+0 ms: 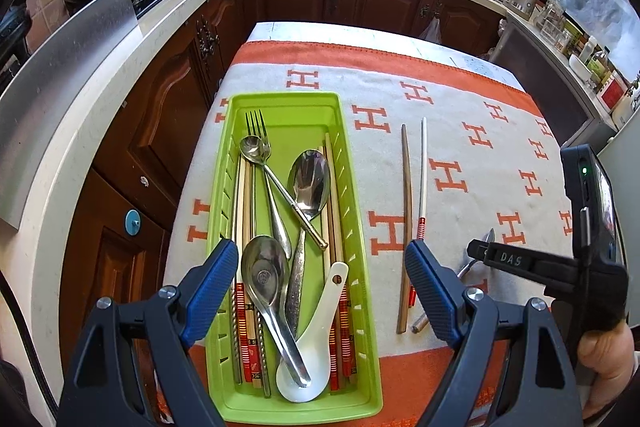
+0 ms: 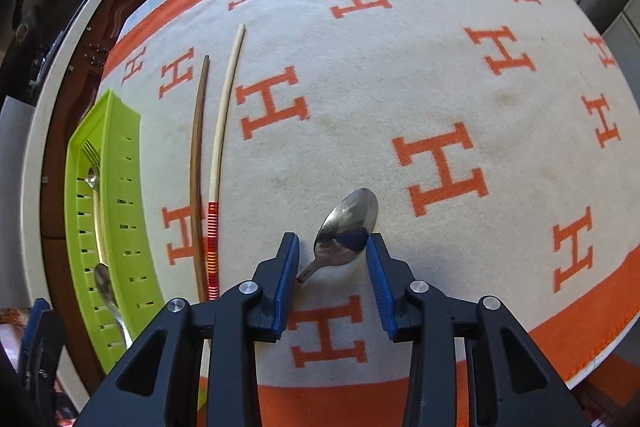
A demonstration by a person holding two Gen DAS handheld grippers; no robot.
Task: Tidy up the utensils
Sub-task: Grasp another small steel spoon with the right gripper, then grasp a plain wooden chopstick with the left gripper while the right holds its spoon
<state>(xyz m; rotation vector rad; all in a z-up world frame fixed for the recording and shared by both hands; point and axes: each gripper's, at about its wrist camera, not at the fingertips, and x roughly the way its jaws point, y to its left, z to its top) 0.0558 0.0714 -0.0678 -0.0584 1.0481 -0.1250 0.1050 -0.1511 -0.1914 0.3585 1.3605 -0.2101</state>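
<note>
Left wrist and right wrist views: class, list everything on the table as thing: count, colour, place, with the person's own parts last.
Utensil tray: one, lime green, left part of the blanket.
Blanket: one, cream with orange H letters and orange border, covering the table.
Metal spoons in tray: three, silver, lying lengthwise.
Fork: one, silver, far end of tray.
Ceramic spoon: one, white, near end of tray.
Chopsticks in tray: several, pale with red bands, along both sides.
Loose chopsticks: two, one dark brown, one pale with red bands, right of tray.
Loose spoon: one, silver, between the right claw's fingers.
Left claw: open, above the tray.
Right claw: open, around the spoon.
Hand: one, holding the right claw.
</note>
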